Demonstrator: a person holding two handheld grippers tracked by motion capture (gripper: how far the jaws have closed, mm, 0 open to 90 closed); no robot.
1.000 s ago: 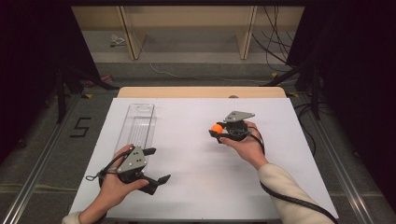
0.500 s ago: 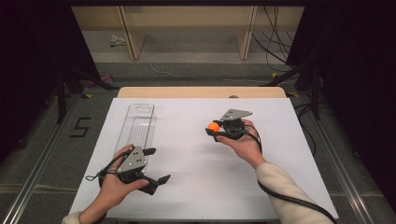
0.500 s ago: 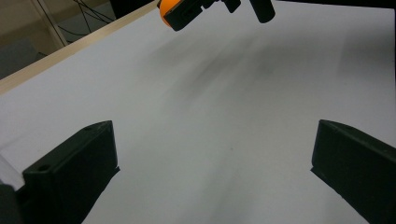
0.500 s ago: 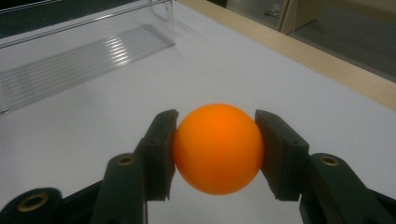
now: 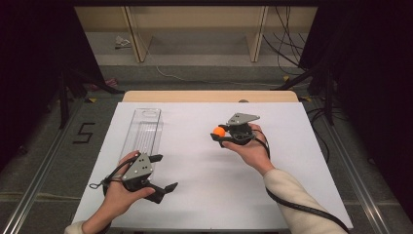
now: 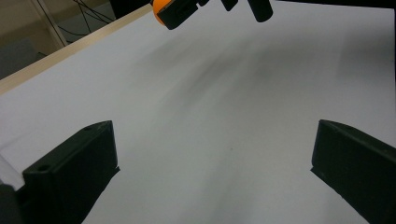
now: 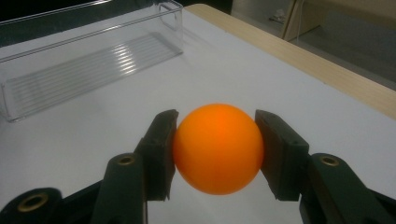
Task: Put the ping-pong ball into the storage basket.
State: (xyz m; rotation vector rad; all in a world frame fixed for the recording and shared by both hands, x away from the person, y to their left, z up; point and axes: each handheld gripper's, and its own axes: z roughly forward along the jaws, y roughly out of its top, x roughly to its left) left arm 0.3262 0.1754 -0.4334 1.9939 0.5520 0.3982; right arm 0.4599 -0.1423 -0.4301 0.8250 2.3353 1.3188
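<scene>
Above the white table, the right gripper clamps the orange ball.

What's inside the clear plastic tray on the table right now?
Nothing can be seen in the clear tray: its ribbed floor shows bare along its length. The orange ball is outside it, clamped in the right gripper. The left hand hides the near end from above.

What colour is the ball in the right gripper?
Orange, plain, with no markings showing. The ball shows best in the right gripper view.

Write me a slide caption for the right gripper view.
Right gripper clamps an orange ball above the white table, clear tray beyond.
</scene>
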